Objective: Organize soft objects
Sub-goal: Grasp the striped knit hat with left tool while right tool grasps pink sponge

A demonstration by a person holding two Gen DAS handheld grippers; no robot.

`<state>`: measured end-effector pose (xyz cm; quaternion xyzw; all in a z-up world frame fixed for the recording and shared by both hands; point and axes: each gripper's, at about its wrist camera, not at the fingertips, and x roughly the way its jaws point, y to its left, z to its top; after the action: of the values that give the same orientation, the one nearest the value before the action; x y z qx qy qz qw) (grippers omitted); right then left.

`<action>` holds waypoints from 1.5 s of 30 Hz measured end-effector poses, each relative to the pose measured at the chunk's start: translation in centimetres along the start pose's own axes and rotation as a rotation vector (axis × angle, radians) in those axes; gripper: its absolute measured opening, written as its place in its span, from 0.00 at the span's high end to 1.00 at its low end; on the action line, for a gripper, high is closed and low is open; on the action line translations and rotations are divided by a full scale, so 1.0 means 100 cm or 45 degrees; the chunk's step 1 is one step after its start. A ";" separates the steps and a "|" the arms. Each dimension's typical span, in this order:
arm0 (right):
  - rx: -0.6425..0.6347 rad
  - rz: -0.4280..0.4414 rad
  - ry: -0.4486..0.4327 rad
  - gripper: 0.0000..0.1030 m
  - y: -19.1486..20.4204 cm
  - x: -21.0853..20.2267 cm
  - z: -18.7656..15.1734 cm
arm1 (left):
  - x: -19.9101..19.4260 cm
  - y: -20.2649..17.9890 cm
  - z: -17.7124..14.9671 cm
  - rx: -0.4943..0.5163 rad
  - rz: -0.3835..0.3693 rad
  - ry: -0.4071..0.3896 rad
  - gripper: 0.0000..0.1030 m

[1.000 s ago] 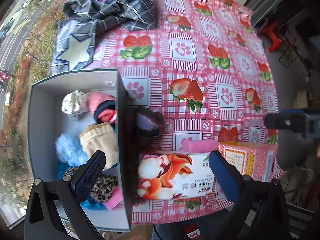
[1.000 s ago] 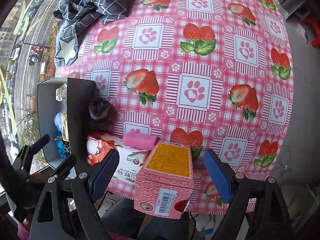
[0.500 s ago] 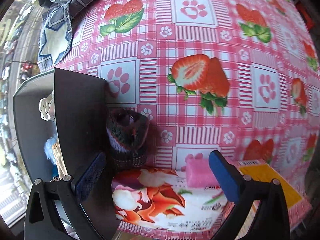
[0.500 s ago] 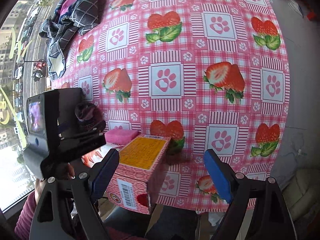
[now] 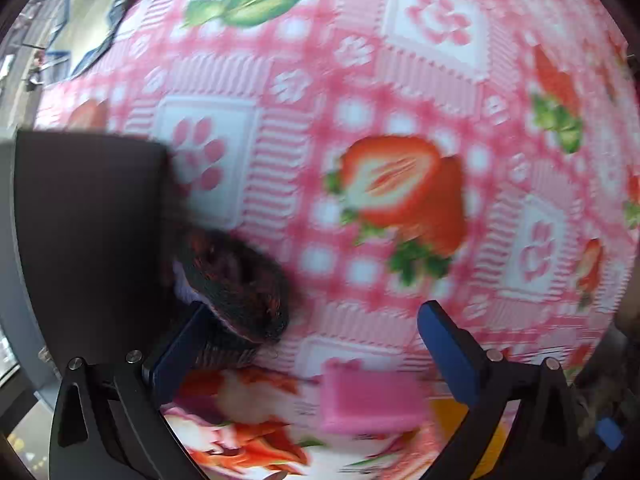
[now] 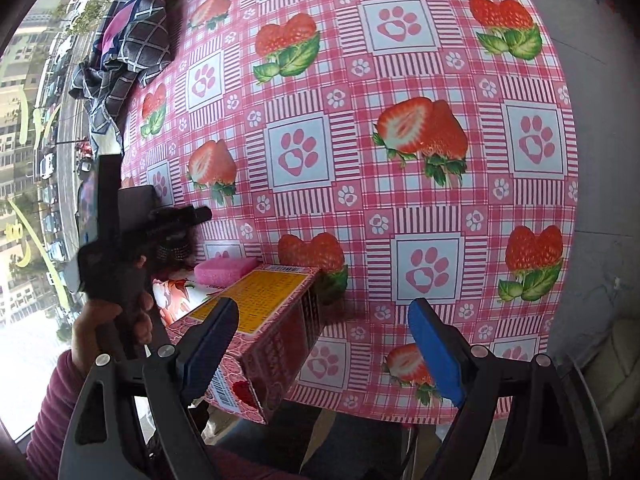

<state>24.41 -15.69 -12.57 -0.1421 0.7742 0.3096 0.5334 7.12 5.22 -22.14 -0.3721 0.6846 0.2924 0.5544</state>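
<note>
A dark knitted sock bundle [image 5: 236, 288] lies on the strawberry tablecloth against the outer wall of the grey storage box [image 5: 88, 232]. My left gripper [image 5: 316, 344] is open and low over it, with the left fingertip [image 5: 180, 352] right beside the bundle. A pink sponge [image 5: 368, 396] lies on a tissue pack [image 5: 248, 440] just below. In the right wrist view the left gripper [image 6: 176, 220] hovers over the bundle [image 6: 172, 252]. My right gripper [image 6: 320, 344] is open and empty, above a pink carton [image 6: 264, 320].
A plaid cloth [image 6: 128, 48] lies at the far left corner of the table. The pink sponge [image 6: 224, 270] and tissue pack [image 6: 176, 300] sit next to the carton at the near edge. The tablecloth [image 6: 400, 200] stretches to the right.
My left gripper has dropped lower and closer to the sock bundle; the view is blurred from motion. My right gripper has shifted slightly right and back from the carton.
</note>
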 end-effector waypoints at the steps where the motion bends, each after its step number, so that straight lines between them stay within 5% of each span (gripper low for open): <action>1: 0.013 -0.005 -0.005 0.15 -0.002 0.000 0.000 | -0.004 -0.009 0.004 0.036 -0.099 -0.007 0.00; 4: 0.028 -0.003 -0.004 0.15 -0.006 -0.001 0.000 | -0.030 -0.034 0.008 0.134 -0.217 -0.094 0.00; 8: 0.036 0.024 -0.017 0.15 -0.007 -0.003 0.001 | -0.058 -0.036 -0.002 0.229 0.001 -0.238 0.00; 14: 0.042 0.052 -0.002 0.15 -0.005 0.005 0.006 | -0.025 -0.009 -0.011 0.164 0.141 -0.081 0.00; 19: 0.034 0.060 0.020 0.15 -0.003 0.011 0.005 | 0.005 0.008 -0.018 0.040 0.141 0.027 0.00; 30: 0.031 0.055 0.044 0.15 -0.002 0.015 0.006 | 0.012 0.056 0.004 -0.090 0.096 0.072 0.01; 39: 0.020 0.081 0.044 0.15 0.006 0.018 0.010 | 0.004 0.045 -0.008 -0.077 0.300 0.065 0.01; 45: 0.007 0.083 0.047 0.15 0.008 0.018 0.008 | 0.028 0.065 -0.009 -0.179 0.223 0.172 0.06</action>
<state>23.82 -14.36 -14.17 -0.1210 0.7890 0.3219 0.5092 0.89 7.53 -24.78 -0.3678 0.7279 0.3612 0.4521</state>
